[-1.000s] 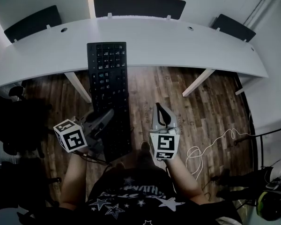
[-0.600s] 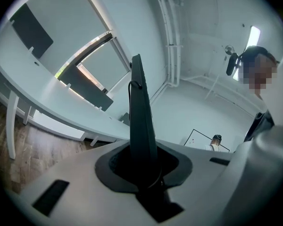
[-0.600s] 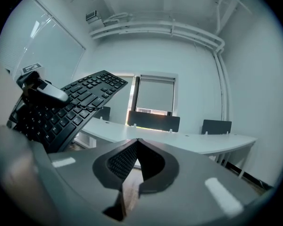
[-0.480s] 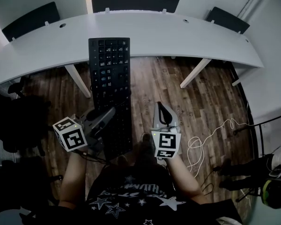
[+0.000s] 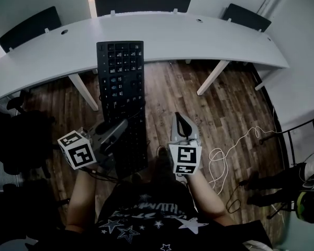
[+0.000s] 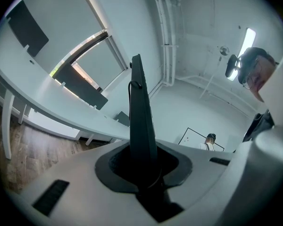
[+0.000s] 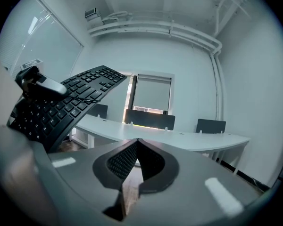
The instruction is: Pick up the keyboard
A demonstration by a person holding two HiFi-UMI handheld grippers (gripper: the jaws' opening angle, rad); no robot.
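The pick-up itself looks done: the keyboard (image 5: 120, 85) is off the desk (image 5: 199, 35) and in the air, held by its near short end in the left gripper (image 5: 116, 131). It reaches away from the person over the wooden floor (image 5: 209, 103), with its far end towards the desk edge. In the left gripper view the keyboard (image 6: 140, 107) shows edge-on as a thin dark blade rising straight out of the left gripper (image 6: 142, 160), whose jaws stand only a little apart and press on the keyboard from both sides. A thin cable (image 6: 130, 86) loops along one face of it. From the right gripper view the keyboard (image 7: 68, 100) hangs up and to the left, keys showing and tilted, clear of the desk (image 7: 188, 139) behind it. The right gripper (image 7: 136, 158) has its jaws fully together with nothing between them. In the head view the right gripper (image 5: 181, 123) sits just beside the keyboard's near end without touching it. The step in hand is therefore carrying and steadying rather than grasping. Because the keyboard is long and gripped at one end only, the free end is likely to sag or swing. The next move calls for a firm, level hold on the left. If more support is wanted, the right jaws would first have to open before taking the far part of the keyboard's long edge.
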